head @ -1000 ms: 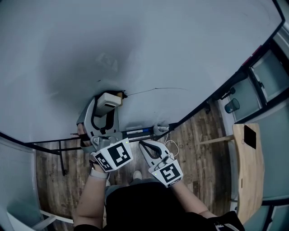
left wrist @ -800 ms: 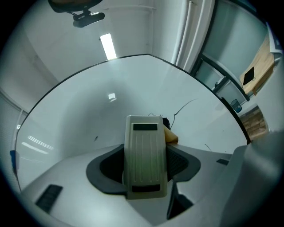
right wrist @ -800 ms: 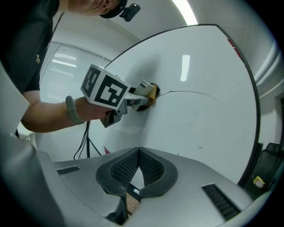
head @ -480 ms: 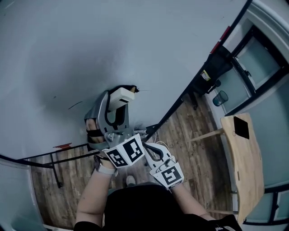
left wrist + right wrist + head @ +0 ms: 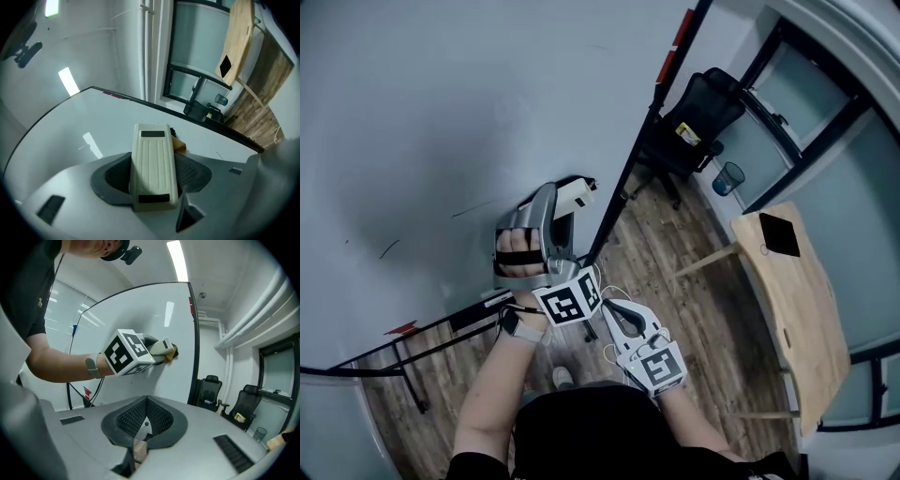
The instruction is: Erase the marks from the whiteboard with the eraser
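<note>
Left tool point(image 5: 565, 199) pinches eraser point(image 5: 153, 159) on whiteboard point(image 5: 431, 112) near its edge; right tool point(image 5: 617, 309) pressed together; overshoot could slip off.

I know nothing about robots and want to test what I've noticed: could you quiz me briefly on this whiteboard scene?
1. Which tongs hold the eraser?
2. True or false: the right tongs stand open.
3. The eraser's far end presses on: A the whiteboard; B a wooden table; C an office chair.
Key: 1 the left tongs; 2 false, they are shut and empty; 3 A.
</note>
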